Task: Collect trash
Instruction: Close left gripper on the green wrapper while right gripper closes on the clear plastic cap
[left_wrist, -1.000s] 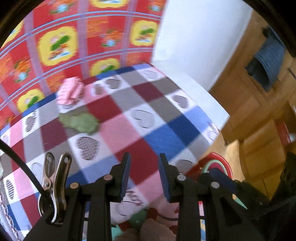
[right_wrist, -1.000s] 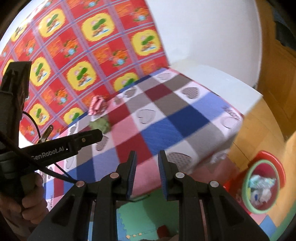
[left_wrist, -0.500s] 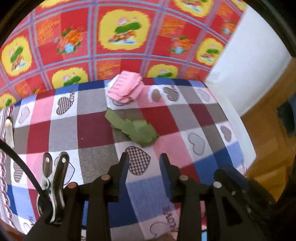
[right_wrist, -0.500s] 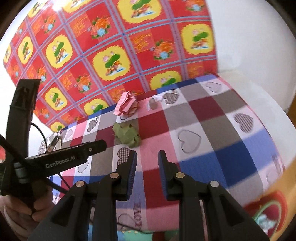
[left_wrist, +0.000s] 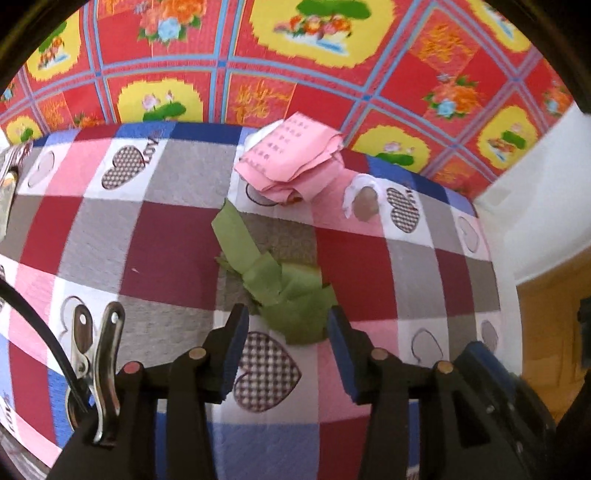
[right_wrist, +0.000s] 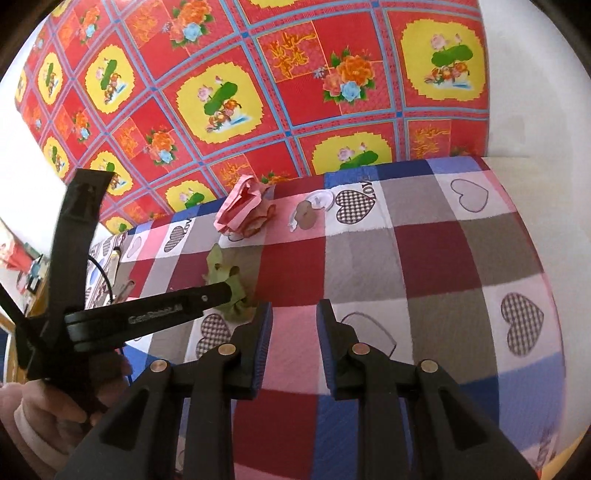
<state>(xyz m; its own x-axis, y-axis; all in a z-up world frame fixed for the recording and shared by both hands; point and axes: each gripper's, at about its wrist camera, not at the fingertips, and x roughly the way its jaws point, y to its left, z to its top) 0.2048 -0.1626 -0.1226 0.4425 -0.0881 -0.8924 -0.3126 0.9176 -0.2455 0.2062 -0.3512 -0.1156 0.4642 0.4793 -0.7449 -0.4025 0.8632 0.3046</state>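
Observation:
A crumpled green paper scrap lies on the checked cloth, its near end just between the tips of my left gripper, which stands open and has not closed on it. Behind it sits a folded pink paper wad, with a small white wrapper to its right. In the right wrist view the same green scrap is partly hidden by the left gripper's black body, held by a person's hand. My right gripper is open over bare cloth, right of the scrap. The pink wad lies farther back.
The checked heart-pattern cloth covers a table against a red and yellow flowered wall covering. The table's right edge drops to a wooden floor. A metal clip hangs on the left gripper.
Both grippers have moved forward over the table toward the wall. The left one has come down so the green scrap now sits at its fingertips. The floor bin has left view.

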